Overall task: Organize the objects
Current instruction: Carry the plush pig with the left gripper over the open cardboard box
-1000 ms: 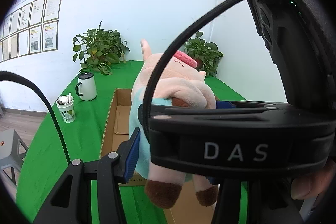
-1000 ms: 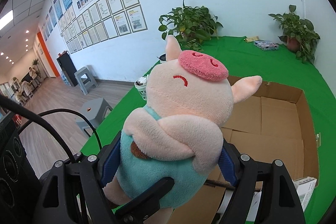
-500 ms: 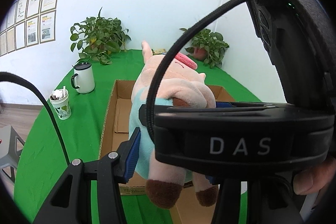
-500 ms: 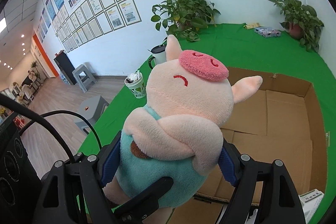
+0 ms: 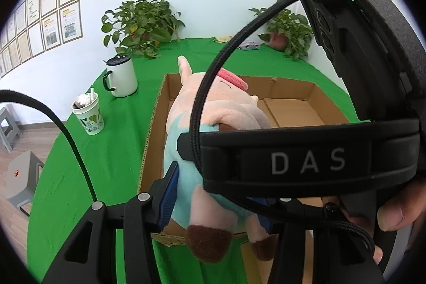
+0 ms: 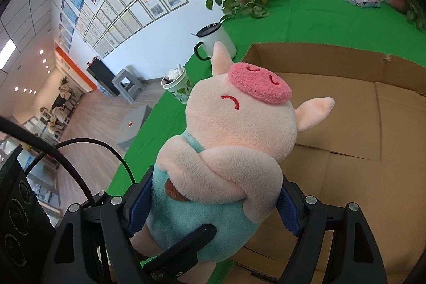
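Note:
A pink plush pig [image 6: 234, 151] in a teal outfit is held over the near left corner of an open cardboard box [image 6: 372, 140]. My right gripper [image 6: 213, 206] is shut on its teal belly. My left gripper [image 5: 215, 201] is shut on the same pig [image 5: 213, 124] from the other side. In the left wrist view the right gripper's black body marked DAS [image 5: 306, 159] hides the left gripper's right finger and much of the box [image 5: 290, 108].
A white mug with a black lid [image 5: 121, 77] and a paper cup with a straw [image 5: 89, 113] stand on the green table [image 5: 106, 151] left of the box. Two potted plants [image 5: 141, 23] and a small flat packet [image 6: 360, 0] are at the back.
Both grippers have carried the pig forward and tilted down, so it now hangs over the box's near left corner. Both grips are unchanged.

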